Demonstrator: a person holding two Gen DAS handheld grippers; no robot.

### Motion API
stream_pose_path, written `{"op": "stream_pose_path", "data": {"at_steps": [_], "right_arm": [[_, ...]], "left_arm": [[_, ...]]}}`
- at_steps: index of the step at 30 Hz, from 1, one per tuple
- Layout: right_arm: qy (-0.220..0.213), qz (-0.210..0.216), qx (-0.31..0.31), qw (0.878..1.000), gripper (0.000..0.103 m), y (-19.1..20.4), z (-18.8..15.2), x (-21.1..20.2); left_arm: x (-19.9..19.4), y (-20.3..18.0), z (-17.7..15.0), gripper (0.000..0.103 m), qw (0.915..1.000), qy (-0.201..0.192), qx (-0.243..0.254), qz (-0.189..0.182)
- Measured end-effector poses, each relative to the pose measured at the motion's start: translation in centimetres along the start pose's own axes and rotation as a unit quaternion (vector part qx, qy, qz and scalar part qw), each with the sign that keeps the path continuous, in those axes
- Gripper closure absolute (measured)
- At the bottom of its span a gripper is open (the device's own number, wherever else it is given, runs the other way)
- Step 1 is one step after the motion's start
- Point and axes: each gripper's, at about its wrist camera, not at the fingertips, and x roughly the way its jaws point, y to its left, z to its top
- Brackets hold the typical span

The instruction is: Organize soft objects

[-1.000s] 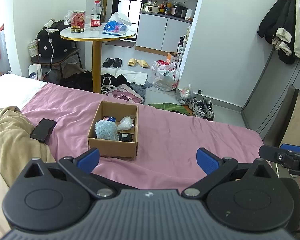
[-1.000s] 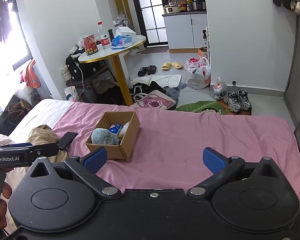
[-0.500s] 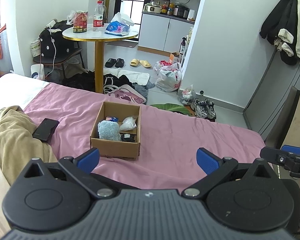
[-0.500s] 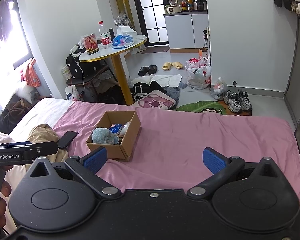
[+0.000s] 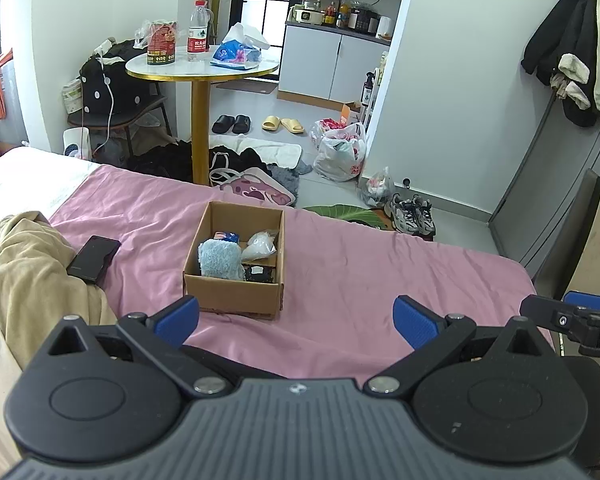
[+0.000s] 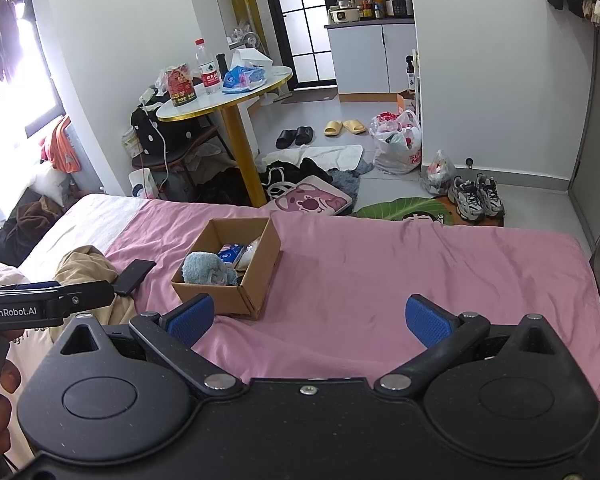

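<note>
An open cardboard box (image 5: 236,300) (image 6: 256,284) sits on the pink bed sheet (image 5: 360,280) (image 6: 380,272). Inside it lie a fluffy light-blue towel (image 5: 220,260) (image 6: 206,268), a blue packet (image 5: 226,236) (image 6: 230,252), a clear plastic bag (image 5: 262,244) (image 6: 252,250) and a dark item (image 5: 260,272). My left gripper (image 5: 296,318) hangs open above the sheet, just short of the box, with nothing between its fingers. My right gripper (image 6: 308,316) is also open and empty, with the box ahead to its left. Each gripper shows at the edge of the other's view.
A black phone (image 5: 94,254) (image 6: 134,276) lies on the sheet beside a beige garment (image 5: 32,272) (image 6: 84,268). Beyond the bed stand a round table (image 5: 202,66) (image 6: 224,96) with a bottle and bags, shoes (image 5: 412,212), slippers and plastic bags (image 5: 340,152) on the floor.
The left gripper's view has shifted slightly, so the box sits a bit further right and lower. Both grippers stay open and empty.
</note>
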Motion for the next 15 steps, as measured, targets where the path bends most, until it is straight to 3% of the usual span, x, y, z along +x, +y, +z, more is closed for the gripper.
{"op": "stream_pose_path", "data": {"at_steps": [15], "right_arm": [[0.016,0.003,0.012,1.000,0.000,-0.7,-0.6,2.1]], "left_arm": [[1.6,0.2,-0.3,0.001,0.9999,0.006,0.009,-0.005]]}}
